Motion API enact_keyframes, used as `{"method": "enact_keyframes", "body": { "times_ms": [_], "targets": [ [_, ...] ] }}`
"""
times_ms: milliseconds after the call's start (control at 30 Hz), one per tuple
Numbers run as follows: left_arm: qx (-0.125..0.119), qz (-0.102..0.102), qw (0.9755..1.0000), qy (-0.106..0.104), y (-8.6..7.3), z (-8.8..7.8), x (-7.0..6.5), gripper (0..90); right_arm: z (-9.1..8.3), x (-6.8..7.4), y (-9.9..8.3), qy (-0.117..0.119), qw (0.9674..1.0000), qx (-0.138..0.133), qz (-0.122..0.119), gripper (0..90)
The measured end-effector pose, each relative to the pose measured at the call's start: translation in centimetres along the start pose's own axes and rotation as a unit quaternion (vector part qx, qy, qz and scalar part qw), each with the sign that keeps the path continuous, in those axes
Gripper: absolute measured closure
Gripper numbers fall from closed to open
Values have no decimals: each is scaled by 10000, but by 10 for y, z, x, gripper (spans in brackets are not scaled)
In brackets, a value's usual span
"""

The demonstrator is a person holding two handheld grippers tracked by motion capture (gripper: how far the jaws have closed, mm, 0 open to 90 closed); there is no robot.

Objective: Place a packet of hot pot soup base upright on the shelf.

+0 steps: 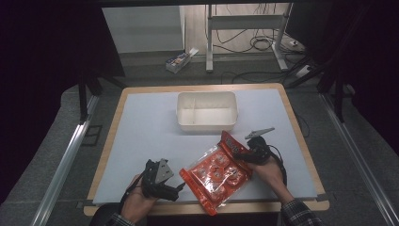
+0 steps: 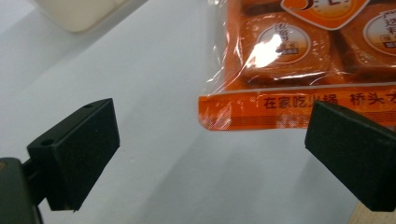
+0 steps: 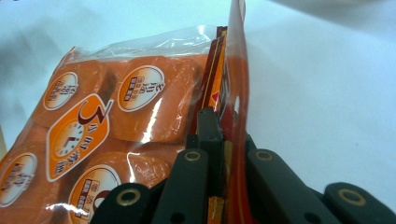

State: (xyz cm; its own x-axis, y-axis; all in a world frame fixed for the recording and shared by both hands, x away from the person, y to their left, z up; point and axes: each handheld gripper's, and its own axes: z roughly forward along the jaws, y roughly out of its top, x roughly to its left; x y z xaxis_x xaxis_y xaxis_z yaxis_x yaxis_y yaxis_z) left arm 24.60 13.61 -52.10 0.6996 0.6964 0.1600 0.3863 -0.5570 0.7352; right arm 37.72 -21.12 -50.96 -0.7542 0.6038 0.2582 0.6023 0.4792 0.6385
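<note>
Orange and clear plastic makes the snack bag (image 1: 217,172), which lies near the front edge of the table (image 1: 141,122), between the two grippers. Its top seal (image 3: 236,93) stands up on edge in the right gripper view, and the right gripper (image 1: 245,151) pinches this seal flat between its jaws. The left gripper (image 1: 175,187) waits just beside the bag's lower seal with its jaws spread wide and nothing between them; in the left gripper view the printed edge (image 2: 280,109) is a little ahead of the pads.

I think the step in hand is to lift or carry the bag. To do it well, the pinch should stay on the flat seal and not on the round cakes inside, because the film is slippery and the bag can swing. The left gripper could take the lower seal for support.

Behind the bag stands a white bin (image 1: 206,111), apart from it. Its near wall is the only thing in the way, so the bag must go over it.
</note>
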Motion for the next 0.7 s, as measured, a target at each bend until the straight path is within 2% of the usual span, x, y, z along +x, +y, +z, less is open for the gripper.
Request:
{"method": "enact_keyframes", "body": {
  "times_ms": [100,333,700],
  "targets": [
    [76,-100,9999,23,-2,1,3,28,-4,5,6,-60,9997,49,-229,883],
    [100,-397,9992,-24,-5,2,10,29,-17,11,19,79,9995,-24,-315,883],
    [179,-381,9991,-1,-6,3,10,32,-44,35,58,332,9974,-222,-595,884]
  ]
}}
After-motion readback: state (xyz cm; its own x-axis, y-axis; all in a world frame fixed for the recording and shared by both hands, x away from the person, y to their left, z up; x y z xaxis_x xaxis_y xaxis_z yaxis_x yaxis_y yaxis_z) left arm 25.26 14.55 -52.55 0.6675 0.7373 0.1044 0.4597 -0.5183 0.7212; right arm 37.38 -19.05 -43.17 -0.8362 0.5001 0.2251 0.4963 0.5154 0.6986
